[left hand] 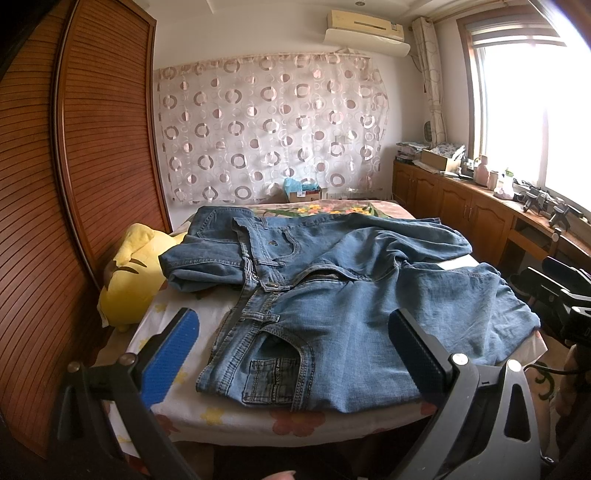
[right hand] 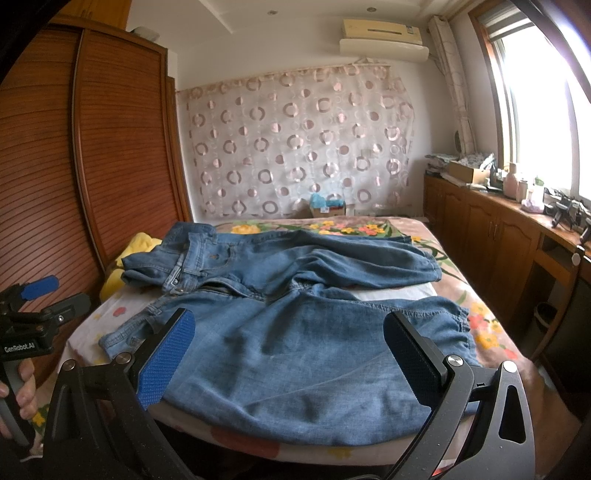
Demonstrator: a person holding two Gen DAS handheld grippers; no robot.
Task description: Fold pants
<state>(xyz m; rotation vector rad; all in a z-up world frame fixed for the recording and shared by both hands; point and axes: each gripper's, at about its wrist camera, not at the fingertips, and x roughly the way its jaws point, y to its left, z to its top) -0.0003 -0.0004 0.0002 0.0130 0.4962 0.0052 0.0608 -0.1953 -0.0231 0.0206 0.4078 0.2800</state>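
Wardrobe (left hand: 74,166) doors of slatted brown wood fill the left side of both views, and a patterned curtain (left hand: 273,125) covers the far wall under an air conditioner (left hand: 365,27). A bed (left hand: 229,413) with a flowered sheet takes up the middle of the room, and a low wooden cabinet (right hand: 491,229) runs under the window on the right.

Jeans (left hand: 332,295) lie spread across the near part of the bed, waistband toward the left and legs running to the right. The fly is unzipped, and the far leg is rumpled and lies apart from the near one. A front pocket and the waistband corner sit close to the bed's near edge in the left wrist view. A yellow pillow (left hand: 129,273) rests between the jeans and the wardrobe, touching the waistband end.

The left gripper (left hand: 291,354) hovers just short of the bed's edge with its jaws wide apart, the blue pads (left hand: 170,354) framing the pocket area and gripping nothing. The right gripper (right hand: 288,354) hangs likewise spread over the near leg, holding nothing. In the right wrist view the left gripper's handle appears at the far left, clasped by the left hand (right hand: 18,395).
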